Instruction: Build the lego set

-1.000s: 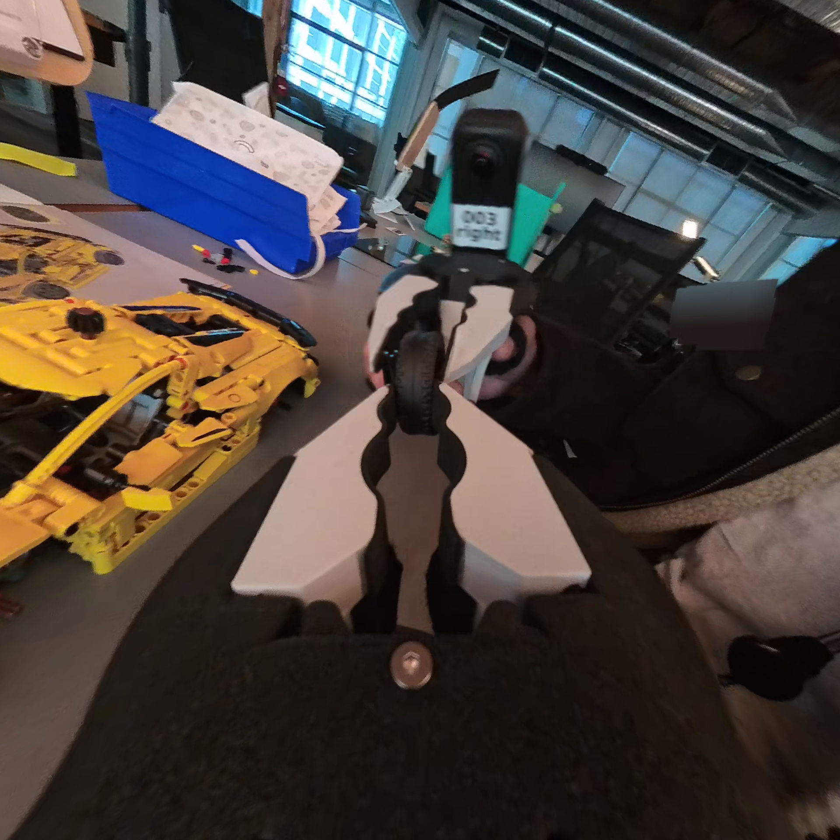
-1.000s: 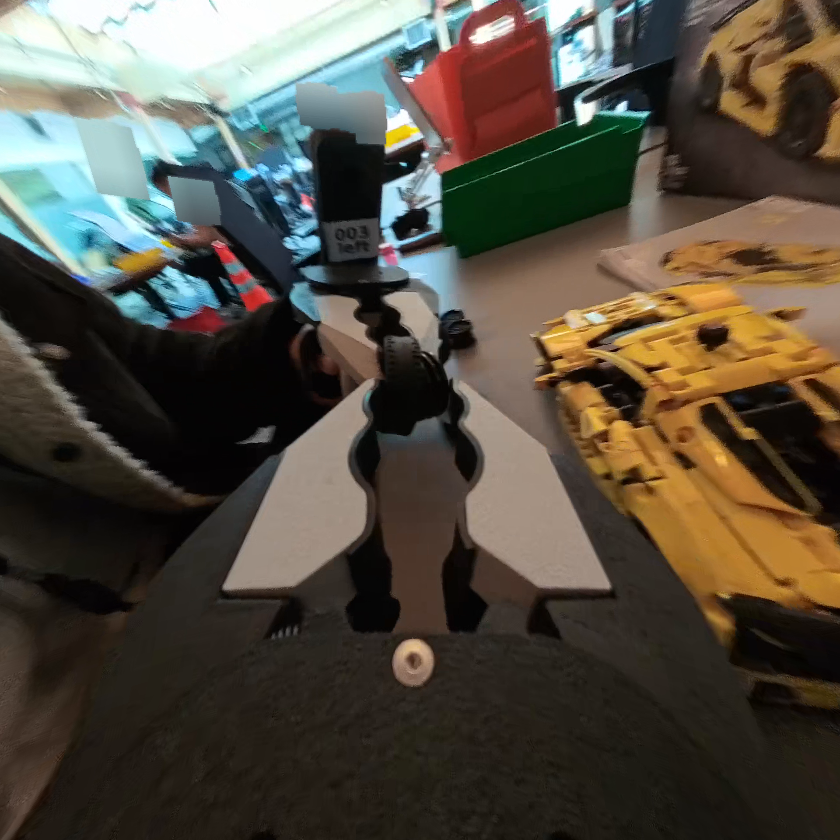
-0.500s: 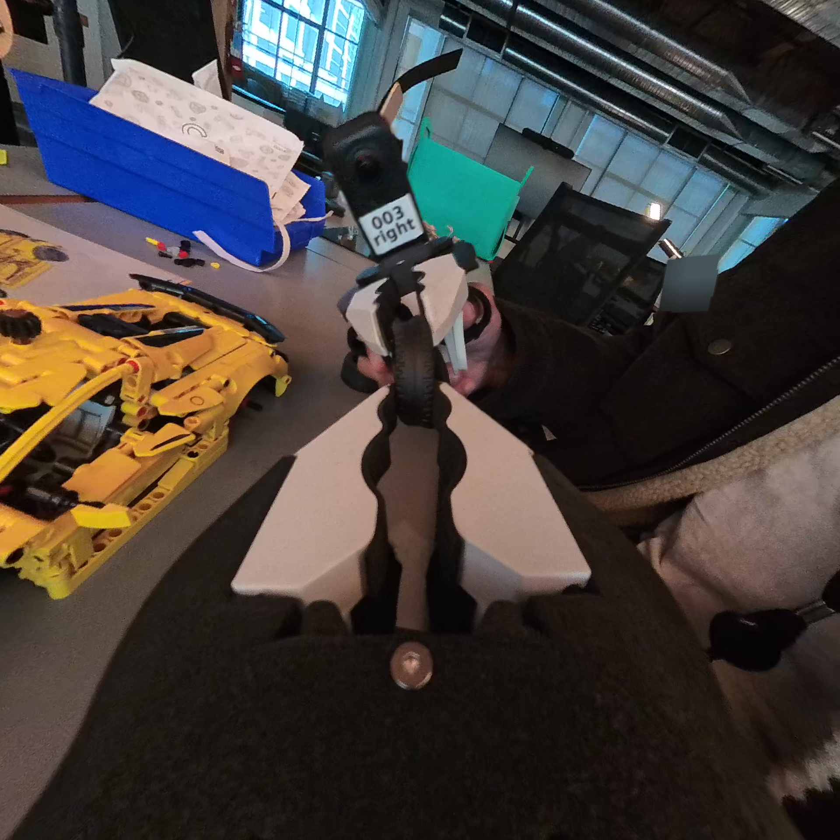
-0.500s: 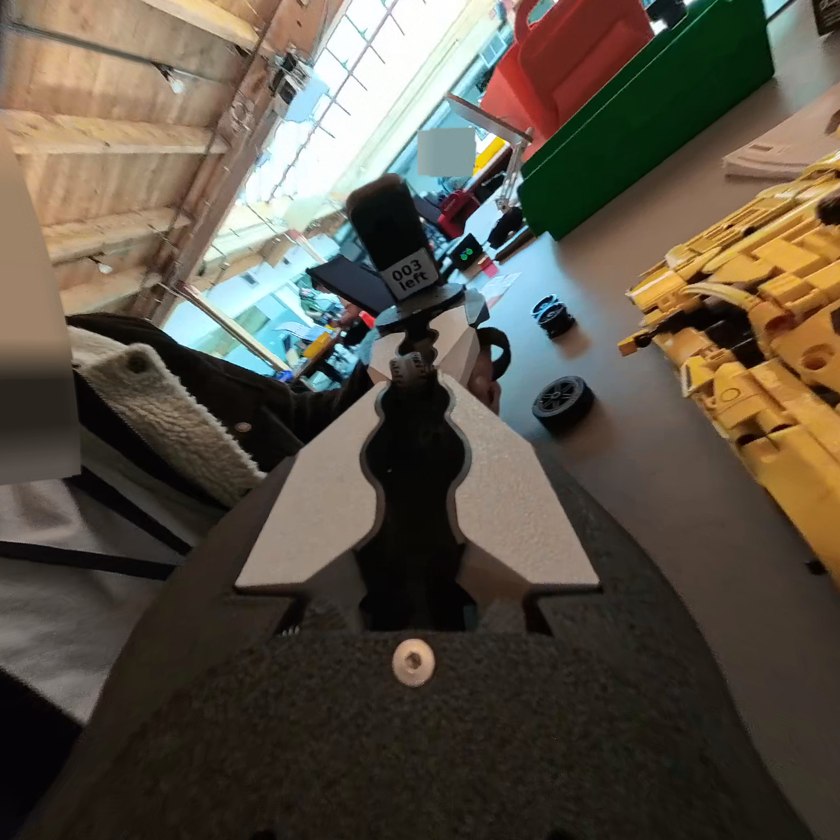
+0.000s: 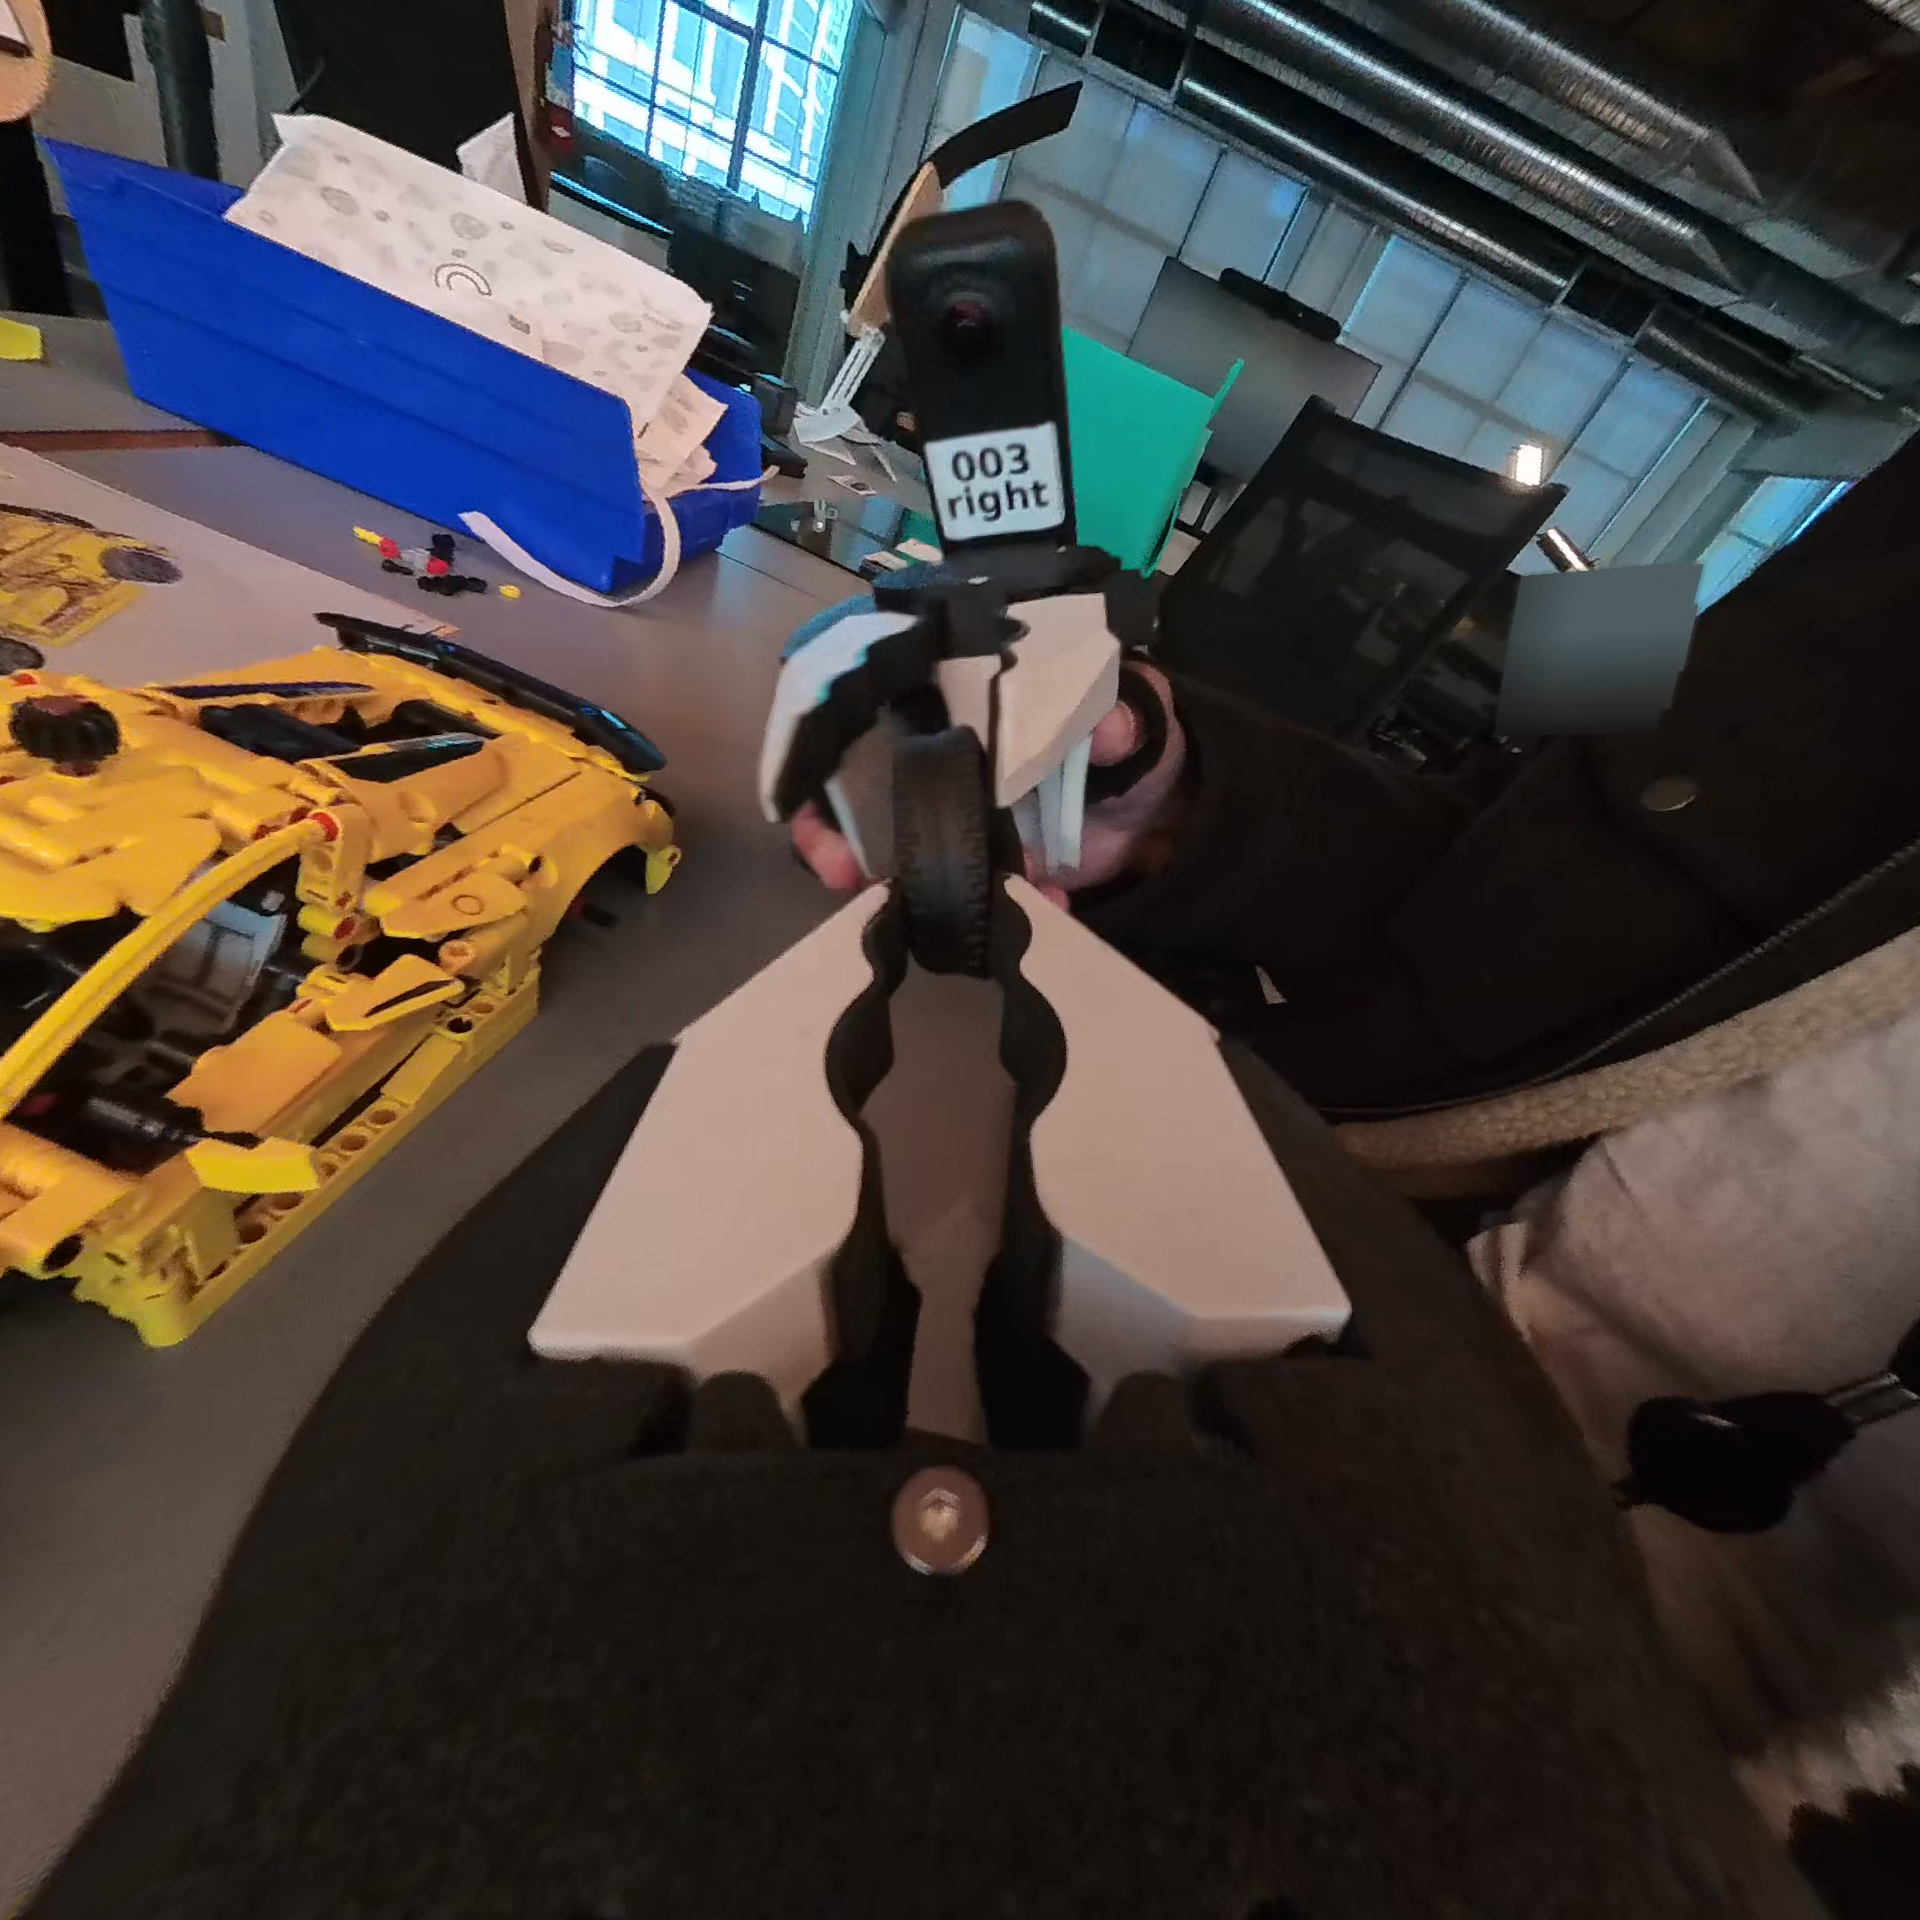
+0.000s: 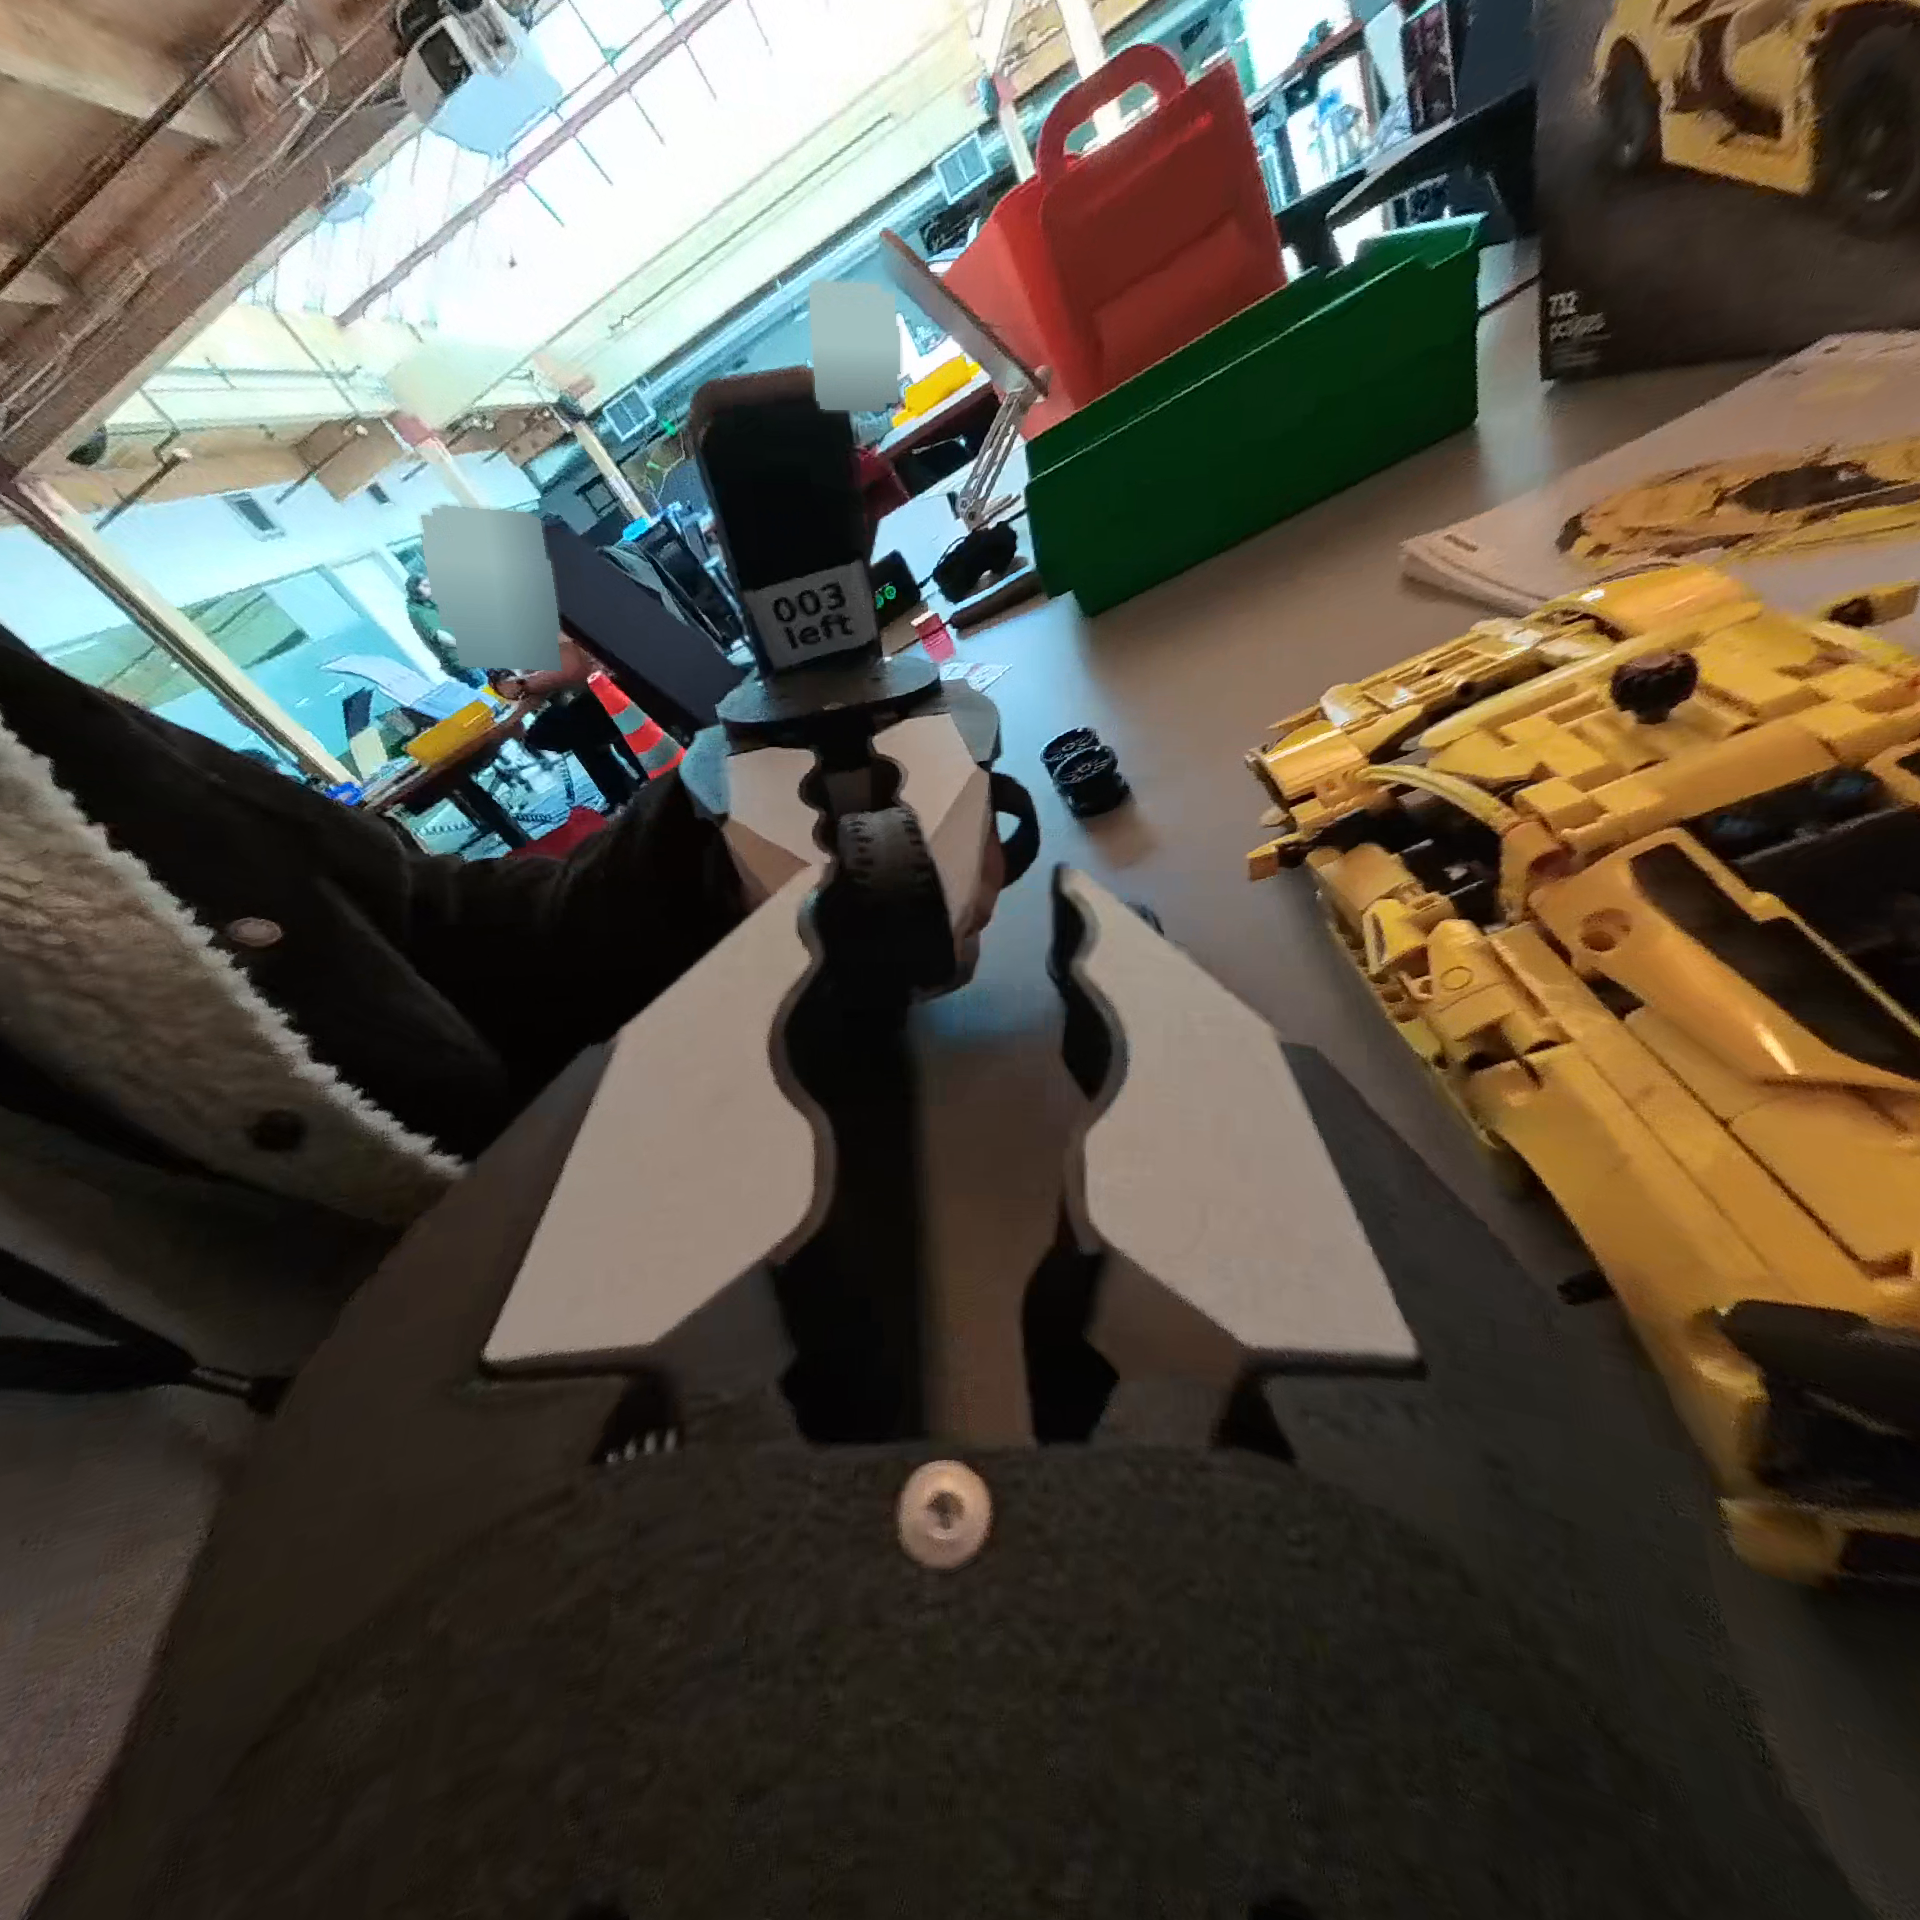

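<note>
A black tyre (image 5: 940,862) is clamped between the tips of my left gripper (image 5: 945,920), held in the air above the table edge. My right gripper (image 6: 940,894) faces it head-on with its jaws apart. The tyre (image 6: 899,883) sits by the right gripper's left finger (image 6: 727,1091), clear of the other finger. The right gripper also shows in the left wrist view (image 5: 935,769), and the left gripper in the right wrist view (image 6: 873,821). The yellow lego car (image 5: 260,883) lies on the grey table, also in the right wrist view (image 6: 1610,935).
Two loose black wheels (image 6: 1086,769) lie on the table beyond the grippers. A blue bin (image 5: 364,384) with paper and small loose pieces (image 5: 426,561) stand behind the car. A green bin (image 6: 1247,447), a red bag (image 6: 1132,229), the set's box (image 6: 1714,208) and a booklet (image 6: 1662,499) stand farther back. My left and right fingertips are right by each other.
My right gripper has opened and let go of the tyre, which stays in the left gripper. Both grippers tilted and swung back level.
</note>
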The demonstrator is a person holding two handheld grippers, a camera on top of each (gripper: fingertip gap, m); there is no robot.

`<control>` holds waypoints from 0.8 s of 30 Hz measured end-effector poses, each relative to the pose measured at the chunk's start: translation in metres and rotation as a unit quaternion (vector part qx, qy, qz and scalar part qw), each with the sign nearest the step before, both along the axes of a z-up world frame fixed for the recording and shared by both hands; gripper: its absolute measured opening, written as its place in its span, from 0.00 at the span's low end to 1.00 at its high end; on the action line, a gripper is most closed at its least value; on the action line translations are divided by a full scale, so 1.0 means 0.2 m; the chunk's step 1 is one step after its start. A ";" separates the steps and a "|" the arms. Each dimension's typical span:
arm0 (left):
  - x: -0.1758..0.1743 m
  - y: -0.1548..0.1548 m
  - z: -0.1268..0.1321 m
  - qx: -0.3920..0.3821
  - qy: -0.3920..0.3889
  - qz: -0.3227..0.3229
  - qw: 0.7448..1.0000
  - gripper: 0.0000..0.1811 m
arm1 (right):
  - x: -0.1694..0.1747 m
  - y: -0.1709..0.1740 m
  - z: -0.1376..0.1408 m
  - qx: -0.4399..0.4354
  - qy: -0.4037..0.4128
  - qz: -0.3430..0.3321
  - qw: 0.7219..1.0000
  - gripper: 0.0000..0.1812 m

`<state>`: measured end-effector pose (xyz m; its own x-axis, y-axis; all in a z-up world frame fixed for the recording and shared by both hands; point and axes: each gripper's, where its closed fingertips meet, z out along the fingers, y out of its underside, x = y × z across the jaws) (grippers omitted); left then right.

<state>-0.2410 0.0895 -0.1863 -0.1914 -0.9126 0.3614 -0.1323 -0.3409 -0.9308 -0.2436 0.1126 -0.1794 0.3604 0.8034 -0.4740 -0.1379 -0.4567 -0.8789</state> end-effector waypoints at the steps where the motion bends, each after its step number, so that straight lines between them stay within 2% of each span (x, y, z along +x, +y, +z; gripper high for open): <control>1: 0.00 0.00 0.00 -0.002 -0.001 -0.001 1.000 0.08 | 0.00 0.00 0.00 -0.012 0.005 0.002 1.000 0.24; 4: -0.01 -0.01 0.01 -0.012 -0.008 -0.012 1.000 0.08 | -0.02 -0.02 0.02 -0.026 0.032 0.028 0.999 0.23; 6: 0.00 -0.03 0.01 -0.007 -0.005 -0.019 1.000 0.08 | -0.05 -0.08 0.05 -0.050 0.070 0.083 0.993 0.12; 9: 0.00 -0.04 0.02 -0.014 -0.010 -0.027 1.000 0.08 | -0.06 -0.09 0.06 -0.097 0.101 0.101 0.985 0.11; 16: -0.01 -0.06 0.05 -0.009 -0.032 -0.042 0.999 0.08 | -0.06 -0.13 0.10 -0.236 0.218 0.182 0.929 0.09; 17: -0.01 -0.06 0.05 -0.013 -0.031 -0.042 0.999 0.09 | -0.06 -0.13 0.10 -0.239 0.221 0.182 0.928 0.09; 18: -0.01 -0.06 0.05 -0.020 -0.034 -0.041 0.998 0.09 | -0.06 -0.12 0.10 -0.227 0.215 0.172 0.934 0.09; 21: -0.01 -0.01 0.05 -0.045 -0.030 -0.021 0.998 0.08 | -0.06 -0.05 0.09 -0.120 0.140 0.087 0.979 0.10; 24: -0.01 0.02 0.05 -0.071 -0.032 -0.013 0.997 0.08 | -0.04 -0.01 0.08 -0.029 0.062 0.026 0.997 0.10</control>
<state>-0.2437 0.0945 -0.1763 -0.2414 -0.8470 0.4736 -0.0846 -0.4678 -0.8798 -0.2512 0.1101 -0.1626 0.2551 0.7899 -0.5577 -0.2184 -0.5148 -0.8290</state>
